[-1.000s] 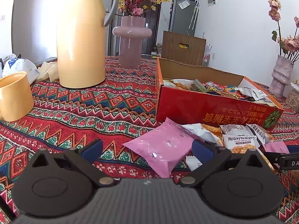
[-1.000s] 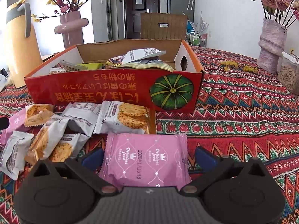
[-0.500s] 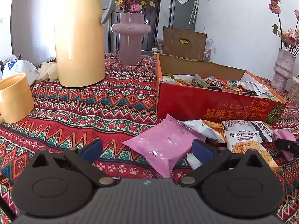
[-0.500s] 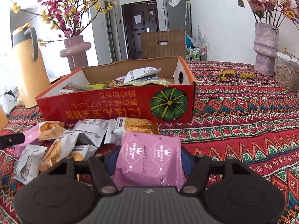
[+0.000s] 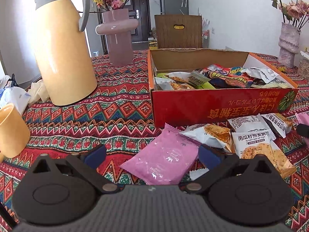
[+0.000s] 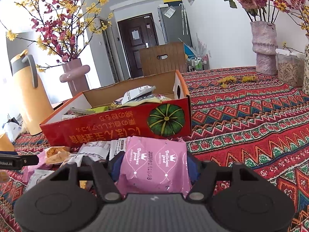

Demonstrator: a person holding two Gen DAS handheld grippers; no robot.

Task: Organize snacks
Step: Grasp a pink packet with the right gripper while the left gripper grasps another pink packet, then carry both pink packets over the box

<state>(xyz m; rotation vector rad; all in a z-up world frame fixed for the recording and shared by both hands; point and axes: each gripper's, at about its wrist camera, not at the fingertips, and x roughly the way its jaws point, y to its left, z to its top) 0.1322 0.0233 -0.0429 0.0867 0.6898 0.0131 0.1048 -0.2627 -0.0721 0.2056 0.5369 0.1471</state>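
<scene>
My right gripper is shut on a pink snack packet, held slightly above the tablecloth in front of the red cardboard box. My left gripper stands open near the table, with another pink packet lying loose between its fingers. The red box holds several snack packets. Several white and orange oat-crisp packets lie on the cloth in front of it. The right gripper's tip shows at the right edge of the left wrist view.
A tall yellow thermos and a pink vase stand left of the box, and a yellow cup is at the near left. A rough pink vase and a clear jar stand far right on the patterned cloth.
My right gripper closed on the pink packet and lifted it off the cloth, tilting as it rose. My left gripper shifted and rolled a little, staying open around its packet.
</scene>
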